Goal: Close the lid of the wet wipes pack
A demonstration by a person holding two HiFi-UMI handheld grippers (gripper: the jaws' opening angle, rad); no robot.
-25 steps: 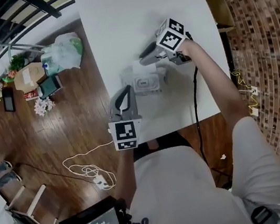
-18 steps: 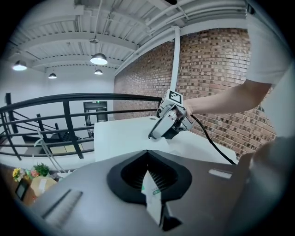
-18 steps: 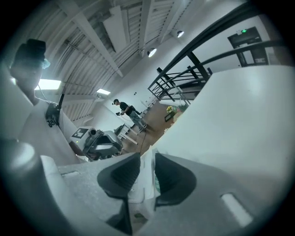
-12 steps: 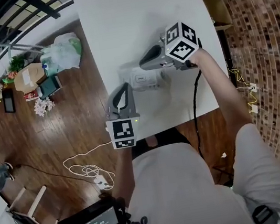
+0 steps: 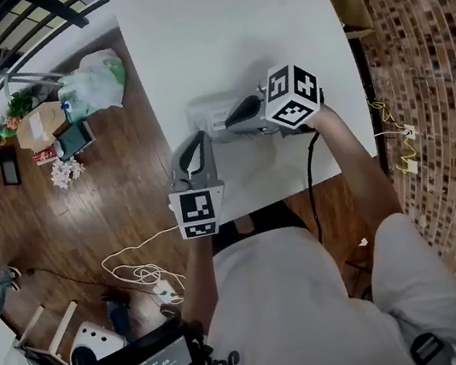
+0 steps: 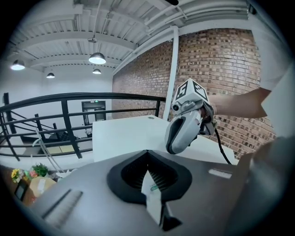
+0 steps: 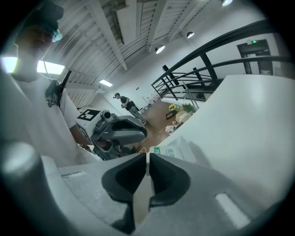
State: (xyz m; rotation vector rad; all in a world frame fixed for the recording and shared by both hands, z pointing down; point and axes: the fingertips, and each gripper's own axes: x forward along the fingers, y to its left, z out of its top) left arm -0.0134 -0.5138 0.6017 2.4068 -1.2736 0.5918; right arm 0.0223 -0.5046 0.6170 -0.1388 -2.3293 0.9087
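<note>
Lid-closing step: mid-frame, the left gripper (image 5: 194,140) pinched seemingly the near edge of the pack (image 5: 204,113); the right gripper (image 5: 231,123), jaws just closed almost together, empty, hung over it; next presumably required pressing the lid flat.

Right hand-held gripper (image 5: 229,122) pulled back off the wipes pack (image 5: 202,112), jaws closing empty.

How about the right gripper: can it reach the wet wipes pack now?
Probably yes: the right gripper hangs right beside the wet wipes pack, nothing blocks it; its jaws have just been closing on nothing.
</note>
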